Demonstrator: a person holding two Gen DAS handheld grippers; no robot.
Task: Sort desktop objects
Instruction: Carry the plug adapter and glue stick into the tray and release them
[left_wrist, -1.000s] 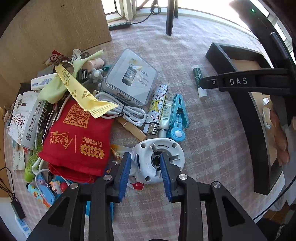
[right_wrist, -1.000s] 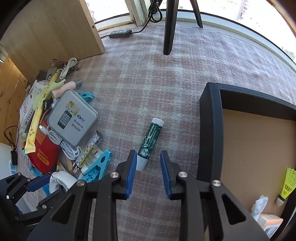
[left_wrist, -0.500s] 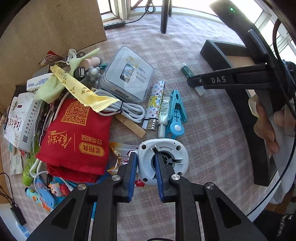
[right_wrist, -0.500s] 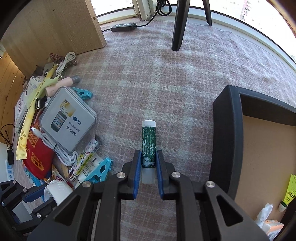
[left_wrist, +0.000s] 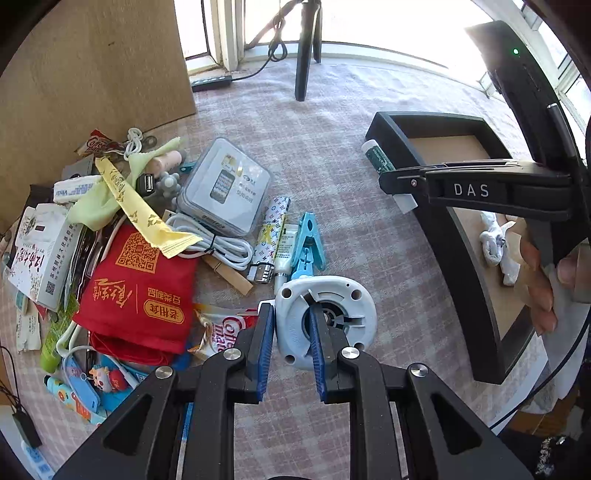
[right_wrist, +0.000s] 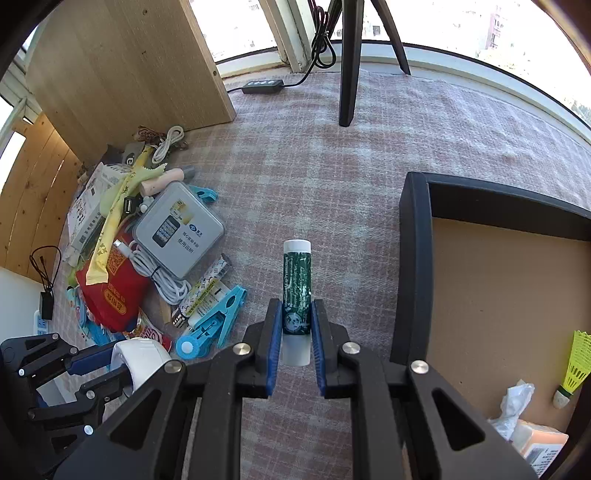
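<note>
A green cylindrical tube with white caps (right_wrist: 296, 291) is clamped lengthwise; a white round plastic housing (left_wrist: 325, 325) is gripped by its rim.

Both grippers are matte black plastic frames with triangular cut-outs. The left gripper (left_wrist: 291, 347) and the right gripper (right_wrist: 294, 345) each carry ribbed blue pads on the inner finger faces — silver round screws sit just behind the fingers. White "DAS" lettering marks the right gripper's flank.

The left gripper (left_wrist: 291, 334) has closed on the white disc (left_wrist: 325, 325). The right gripper (right_wrist: 295, 328) has clamped the green tube (right_wrist: 296, 284), lifting it.
</note>
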